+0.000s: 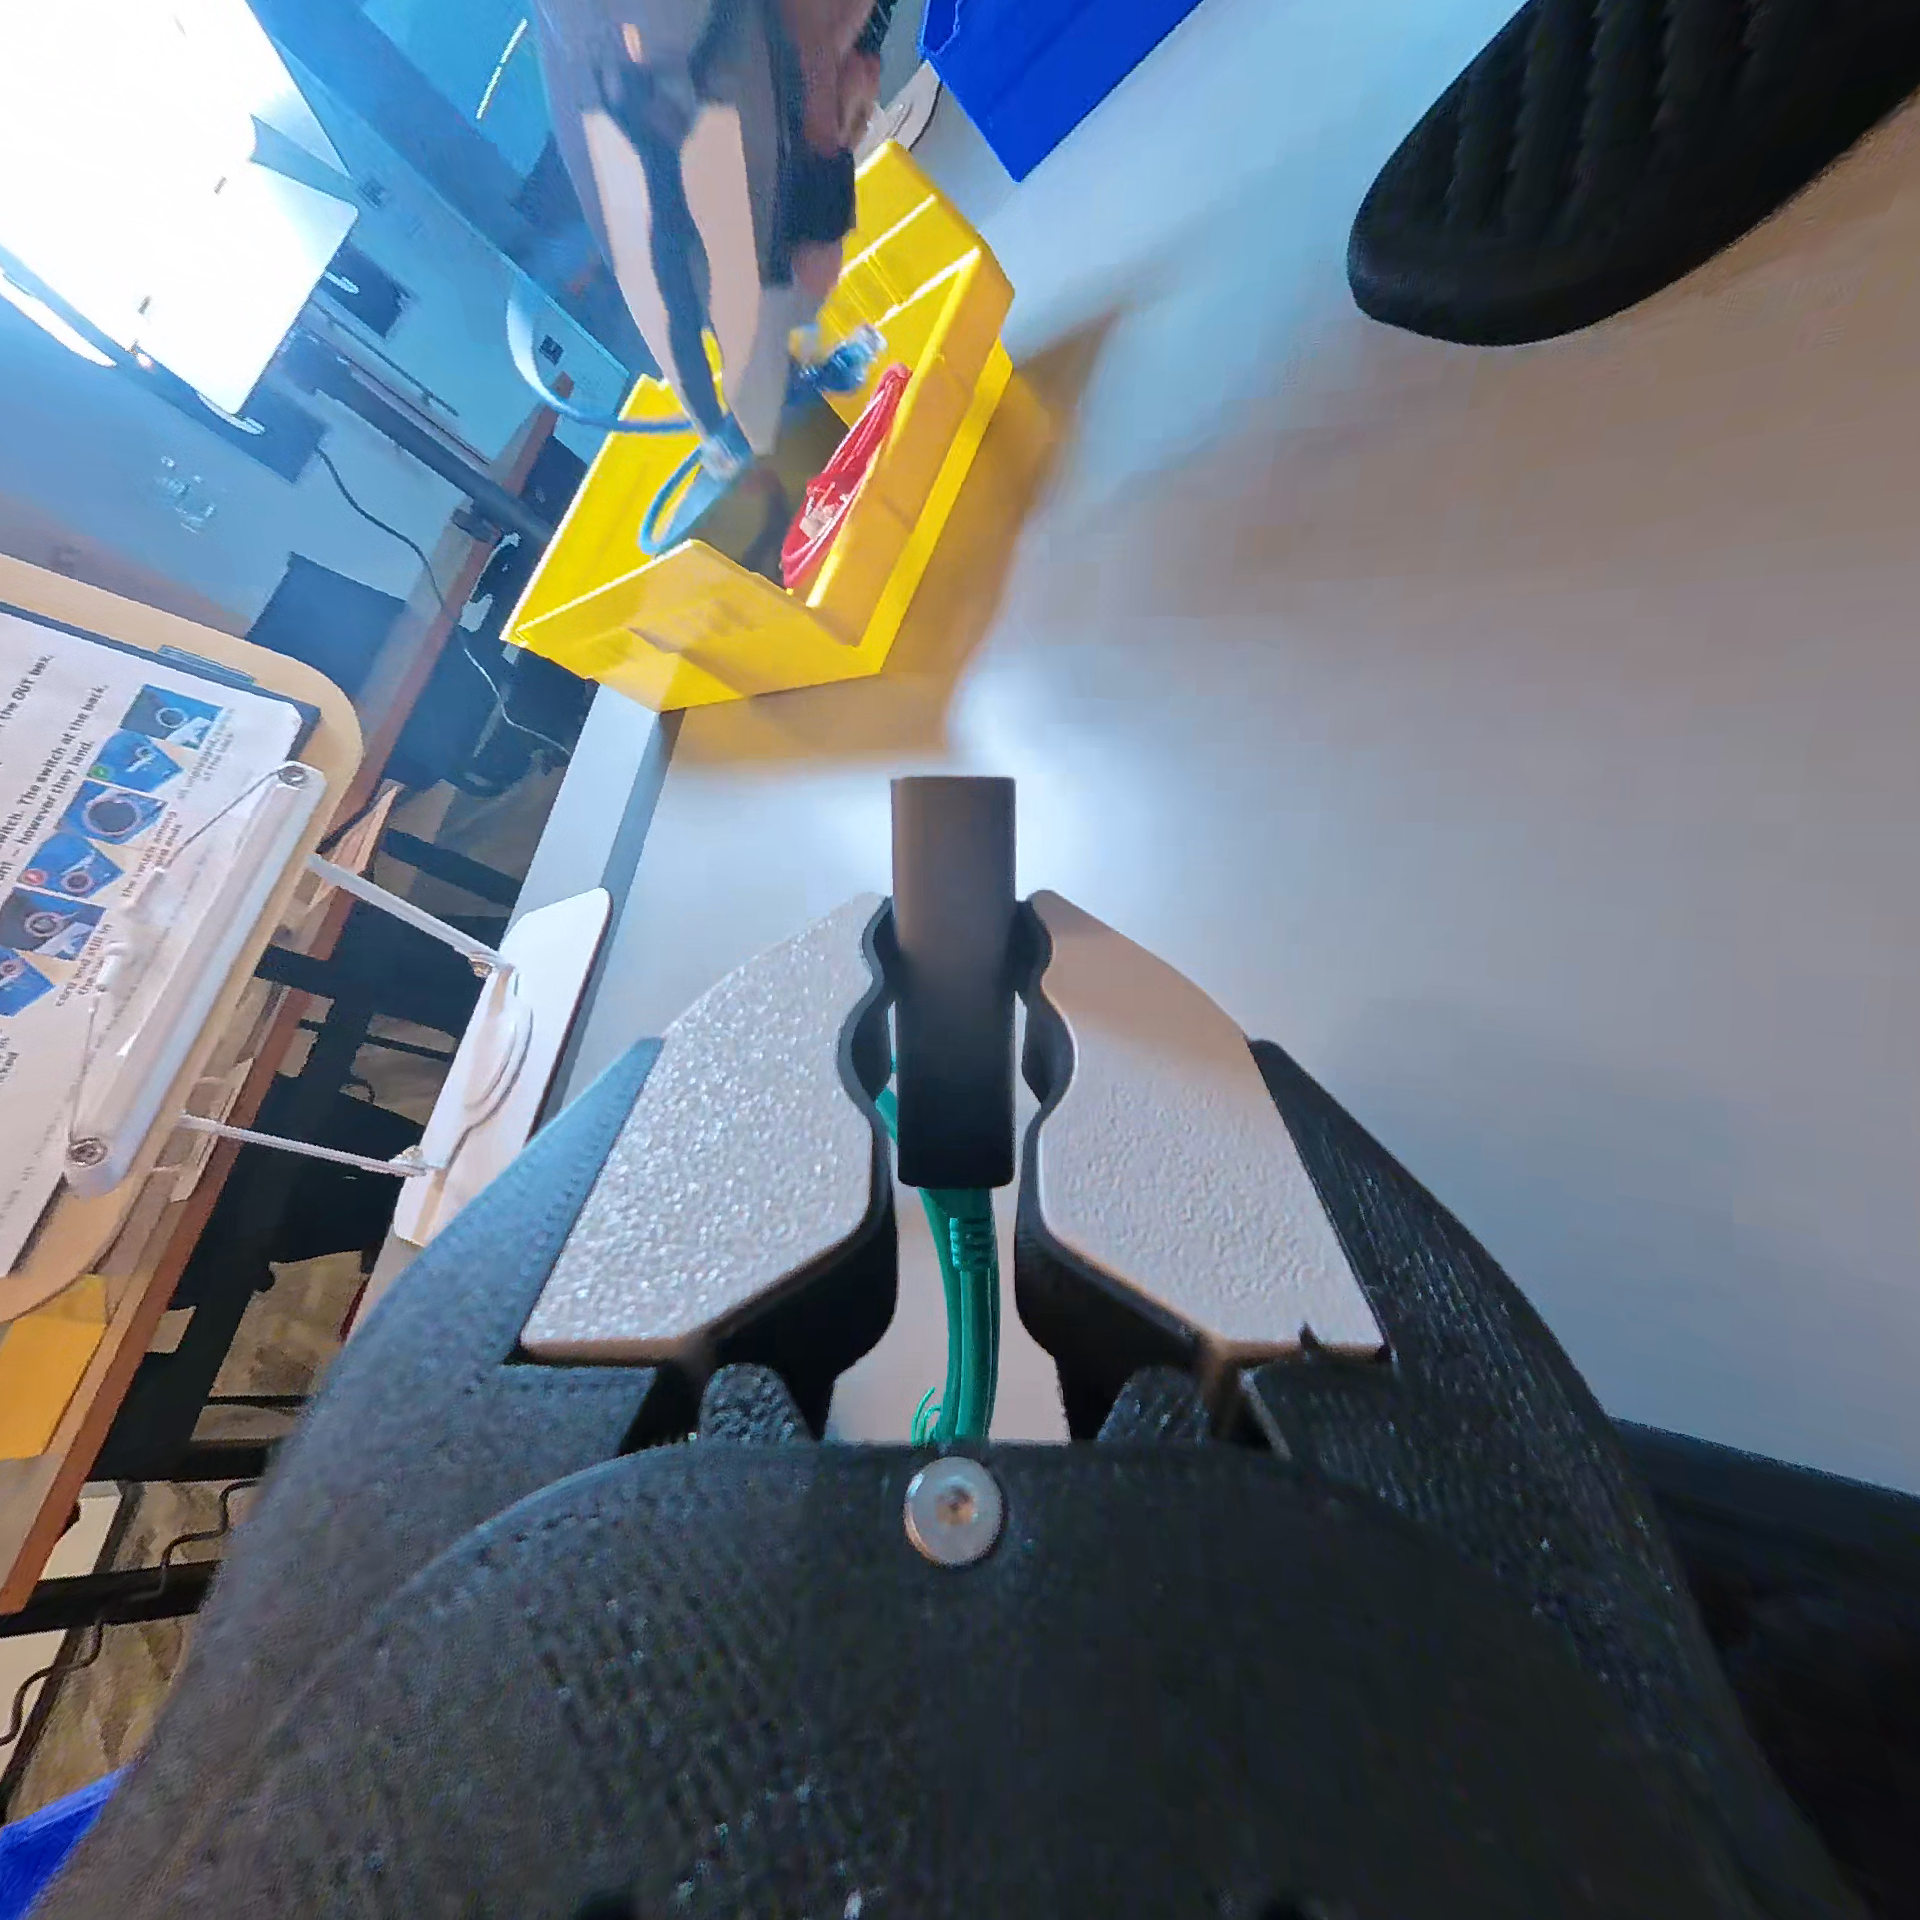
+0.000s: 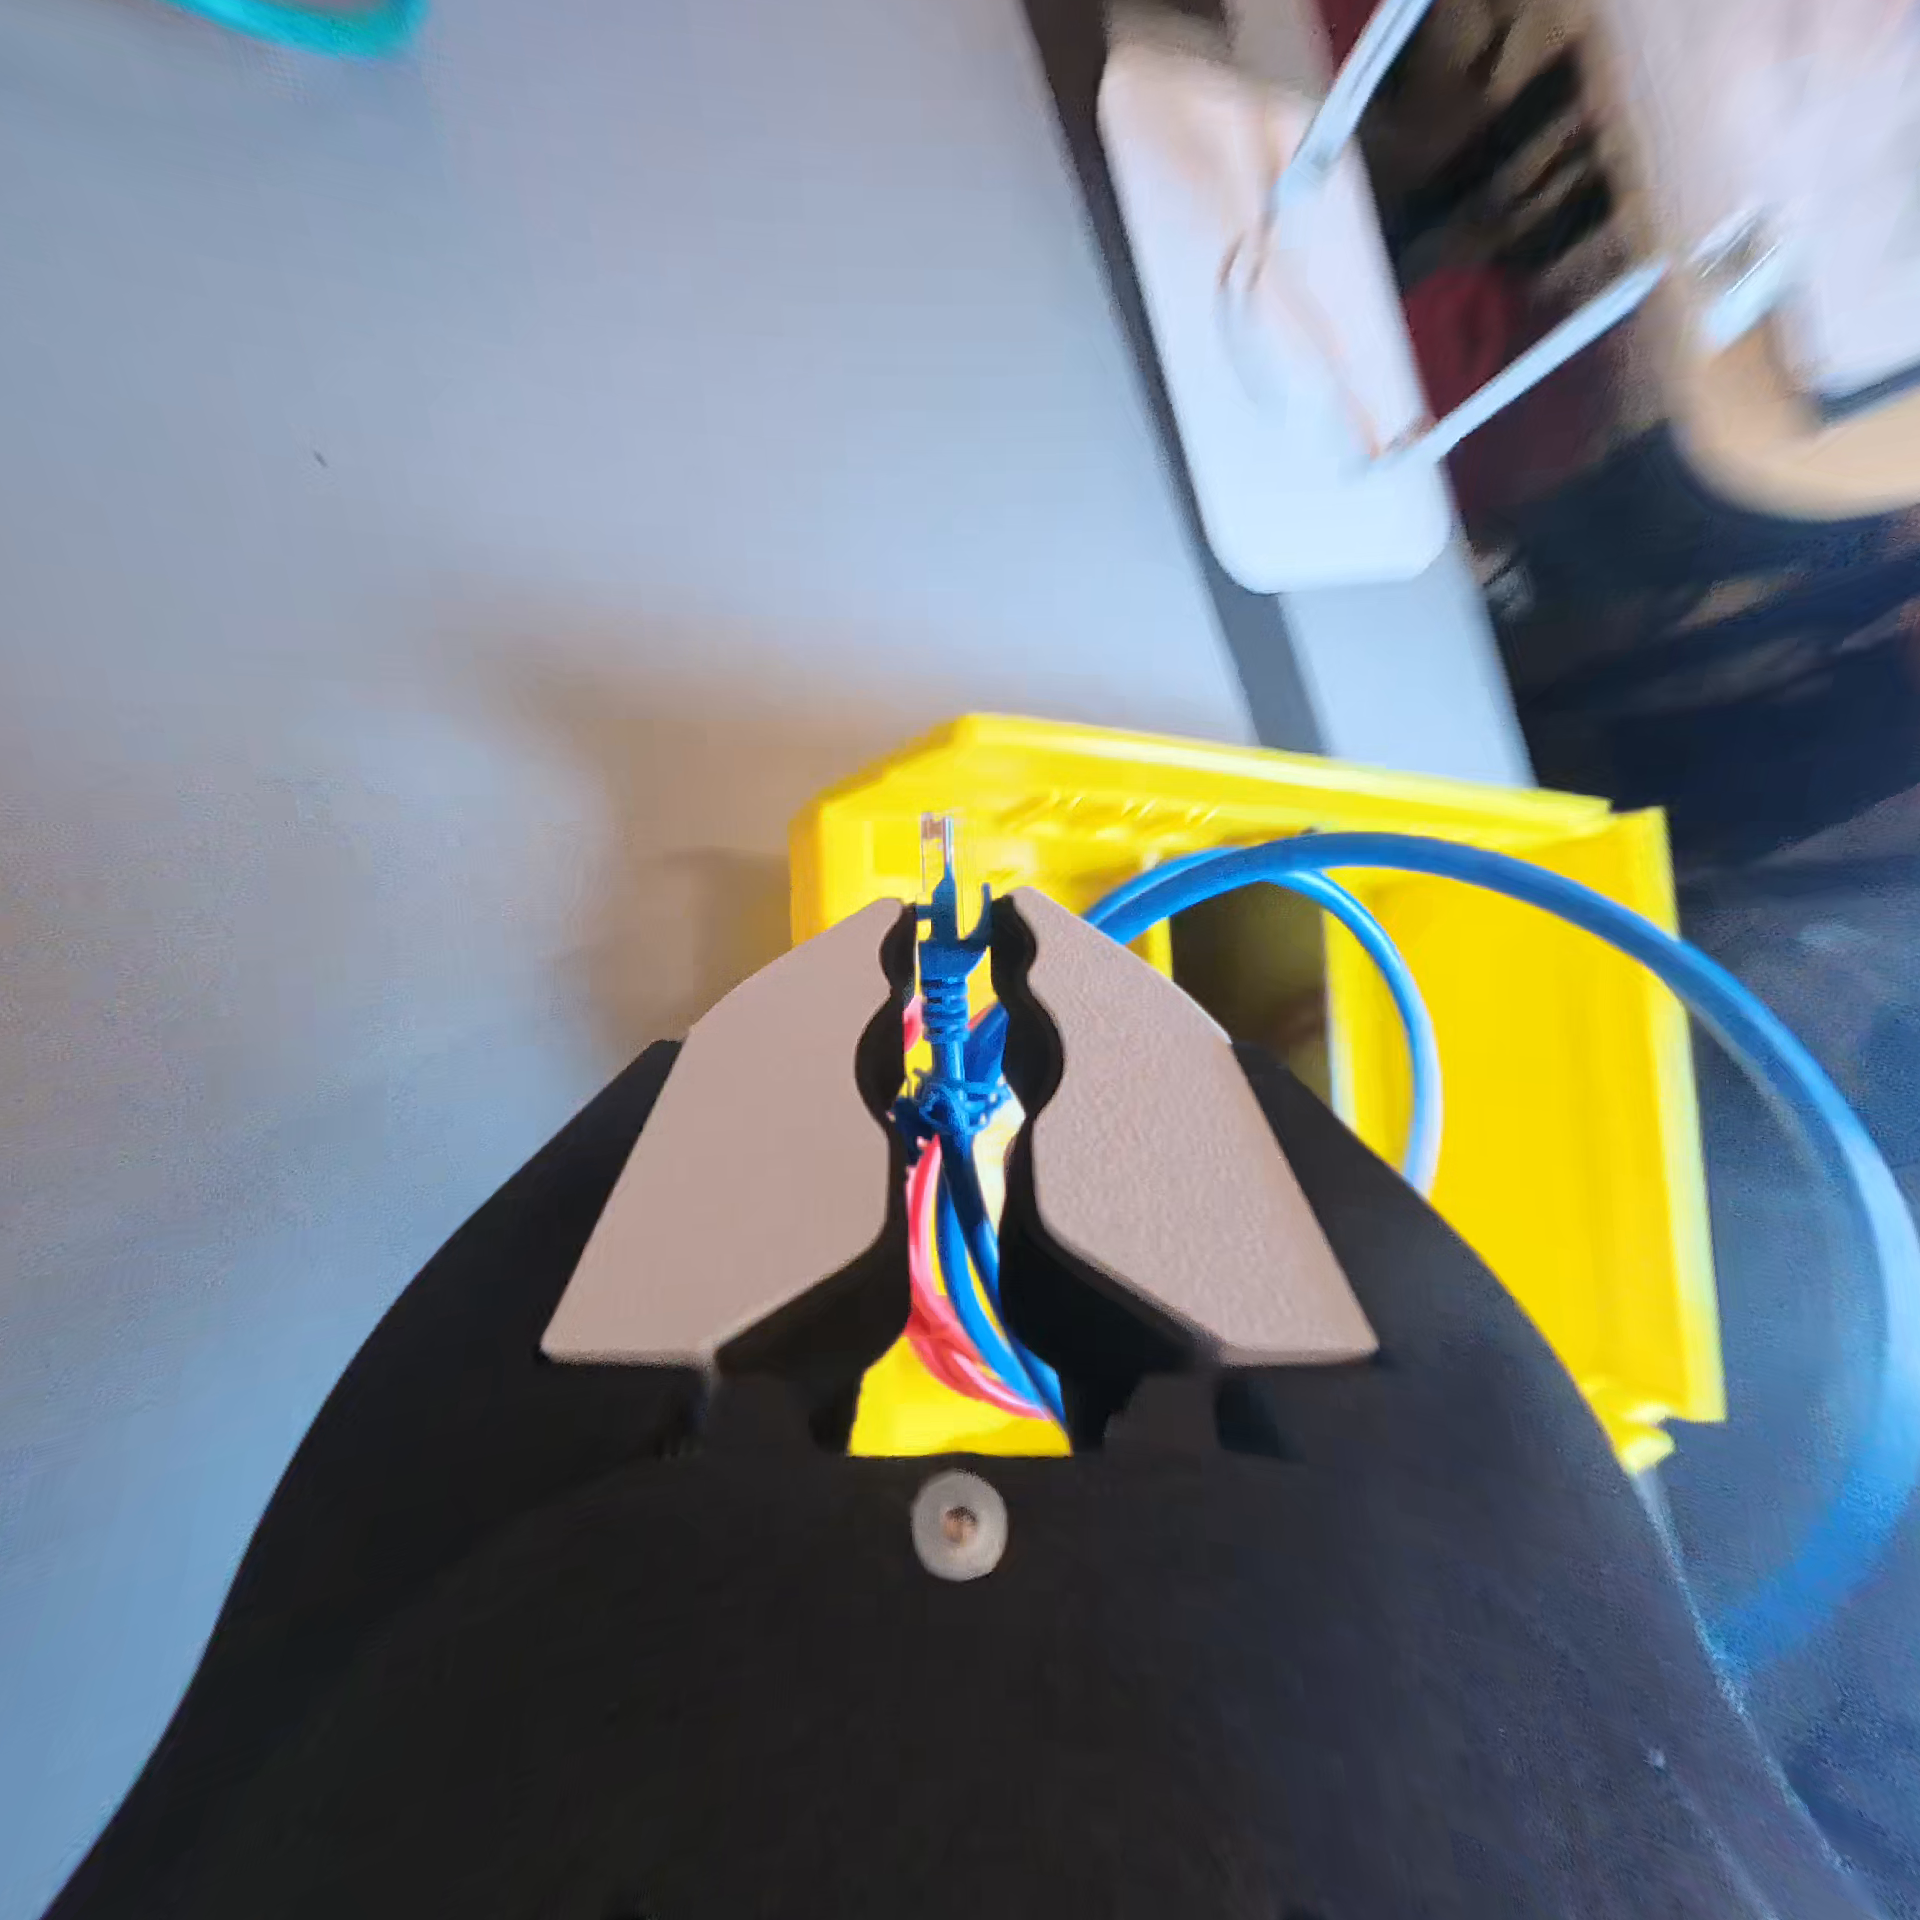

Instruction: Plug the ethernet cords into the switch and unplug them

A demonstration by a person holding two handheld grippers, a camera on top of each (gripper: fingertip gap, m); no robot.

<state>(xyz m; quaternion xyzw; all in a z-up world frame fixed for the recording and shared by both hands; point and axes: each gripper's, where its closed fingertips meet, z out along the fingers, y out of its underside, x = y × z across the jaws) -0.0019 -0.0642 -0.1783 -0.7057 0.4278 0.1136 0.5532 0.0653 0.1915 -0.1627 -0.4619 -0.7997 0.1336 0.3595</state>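
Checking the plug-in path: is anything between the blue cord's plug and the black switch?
Nothing visible: bare white tabletop separates the right gripper, shut on the blue ethernet cord above the yellow plastic bin, from the black box-shaped switch.

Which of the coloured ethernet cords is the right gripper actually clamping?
The blue cord: the right gripper is shut on its plug boot over the yellow bin. The red cord lies coiled in the bin; the green cord hangs beneath the left gripper.

Black switch [image 1: 953, 977]: slim, edge-on, upright at frame centre, with a green cord [image 1: 961, 1273] hanging below it. Blue cord [image 2: 951, 961]: clear plug pointing up at centre, cable looping right over the yellow bin. Red cord [image 1: 847, 480]: coiled, upper centre.
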